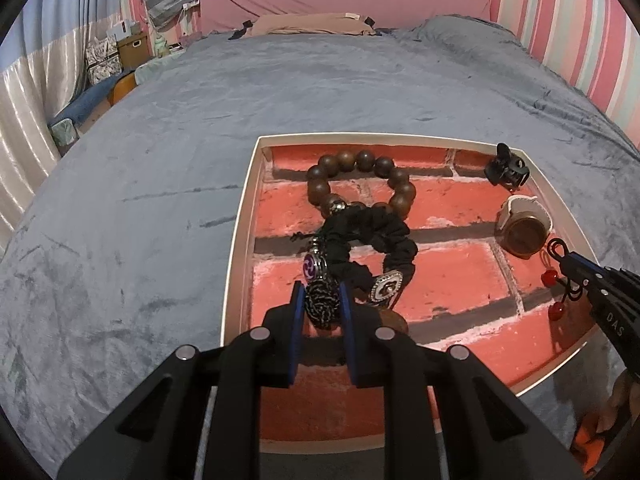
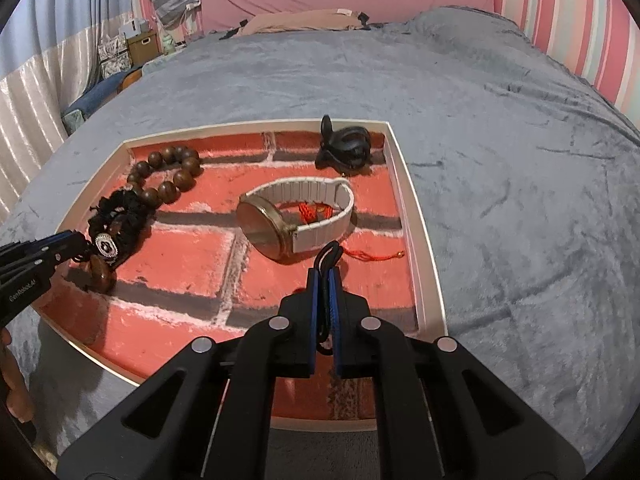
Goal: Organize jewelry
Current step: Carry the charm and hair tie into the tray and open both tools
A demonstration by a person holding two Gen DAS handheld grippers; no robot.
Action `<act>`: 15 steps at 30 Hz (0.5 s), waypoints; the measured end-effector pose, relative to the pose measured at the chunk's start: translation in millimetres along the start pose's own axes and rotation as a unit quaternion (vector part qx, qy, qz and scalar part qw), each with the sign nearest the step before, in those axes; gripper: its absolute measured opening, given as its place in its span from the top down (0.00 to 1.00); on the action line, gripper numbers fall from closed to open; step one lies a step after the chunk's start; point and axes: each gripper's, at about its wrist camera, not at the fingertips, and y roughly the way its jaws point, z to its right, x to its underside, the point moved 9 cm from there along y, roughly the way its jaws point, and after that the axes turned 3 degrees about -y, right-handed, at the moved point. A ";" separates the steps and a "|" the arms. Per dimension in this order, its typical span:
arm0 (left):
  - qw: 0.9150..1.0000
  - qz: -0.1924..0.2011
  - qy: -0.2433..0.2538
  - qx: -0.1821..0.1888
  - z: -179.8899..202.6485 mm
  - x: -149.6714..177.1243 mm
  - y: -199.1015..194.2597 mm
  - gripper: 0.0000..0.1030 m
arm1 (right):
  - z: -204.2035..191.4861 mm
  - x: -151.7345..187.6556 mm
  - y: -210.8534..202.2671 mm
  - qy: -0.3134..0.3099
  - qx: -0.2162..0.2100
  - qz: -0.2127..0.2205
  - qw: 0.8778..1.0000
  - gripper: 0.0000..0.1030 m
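Left wrist view: a shallow white-rimmed tray [image 1: 240, 236] with a red brick-pattern floor lies on a grey-blue bed [image 1: 160, 160]. The left claw [image 1: 320, 300] is clenched on a black-and-silver braided knot [image 1: 320, 304], part of a charm bracelet whose purple round charm [image 1: 311, 266] sits just beyond the blue pads. A black scrunchie [image 1: 372, 232] lies in the middle of the tray, touching the charm bracelet, with a silver oval charm [image 1: 386, 288] at its near side. Beyond it, toward the tray's far edge, is a ring of dark wooden beads [image 1: 360, 180]. A black hair clip [image 1: 505, 170] sits in the far right corner, and a watch [image 1: 522, 224] with a white band rests near the right edge. The right claw [image 1: 568, 260] enters from the right, gripping a thin black cord [image 1: 556, 246]; red beads [image 1: 550, 278] lie beside it.

Right wrist view: the right claw [image 2: 324, 276] is nearly closed, pinching the black cord [image 2: 330, 250], which loops out past the fingertips. The watch [image 2: 280, 220] lies on its side mid-tray, a red string [image 2: 372, 255] just beside it. The hair clip [image 2: 344, 146] sits at the far right corner, the wooden beads [image 2: 168, 176] at the far left corner, the scrunchie [image 2: 120, 216] along the left edge. The left claw [image 2: 76, 246] reaches in there.
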 end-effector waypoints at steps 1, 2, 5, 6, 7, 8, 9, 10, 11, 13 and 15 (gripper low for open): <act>1.000 -0.002 0.002 -0.003 0.0 0.2 1.2 0.82 | -0.5 1.1 1.9 -0.001 0.000 -0.004 1.000 0.93; 1.000 -0.004 0.004 -0.006 -0.1 0.5 2.3 0.81 | -0.8 1.6 2.6 -0.001 0.000 -0.005 1.000 0.93; 1.000 -0.008 0.003 -0.009 -0.8 1.1 4.2 0.80 | -2.7 1.8 3.0 -0.004 -0.001 -0.005 1.000 0.90; 1.000 -0.009 0.003 -0.009 -1.2 1.1 4.0 0.80 | -3.4 1.7 2.5 -0.006 0.000 -0.005 1.000 0.87; 1.000 -0.010 0.004 -0.010 -1.3 1.5 4.0 0.79 | -3.8 1.7 1.7 -0.008 0.002 -0.005 1.000 0.77; 1.000 -0.011 0.005 -0.012 -1.1 1.7 3.6 0.75 | -4.0 0.8 0.5 -0.010 0.002 -0.003 1.000 0.70; 1.000 -0.011 0.006 -0.017 -1.5 2.1 2.8 0.68 | -4.4 0.3 -1.1 -0.012 0.002 -0.001 1.000 0.66; 1.000 -0.009 0.007 -0.018 -1.2 2.2 1.3 0.64 | -5.2 -1.0 -4.7 -0.013 0.000 0.003 1.000 0.60; 1.000 -0.005 0.007 -0.018 -0.8 2.1 -1.1 0.56 | -5.9 -2.5 -8.6 -0.014 -0.003 0.008 1.000 0.54; 1.000 0.004 0.009 -0.016 0.7 0.5 -8.8 0.53 | -6.6 -6.1 -17.4 -0.015 -0.006 0.019 1.000 0.45; 1.000 0.006 0.008 -0.009 3.5 -1.3 -15.9 0.53 | -6.7 -9.1 -26.5 -0.016 -0.009 0.027 0.999 0.39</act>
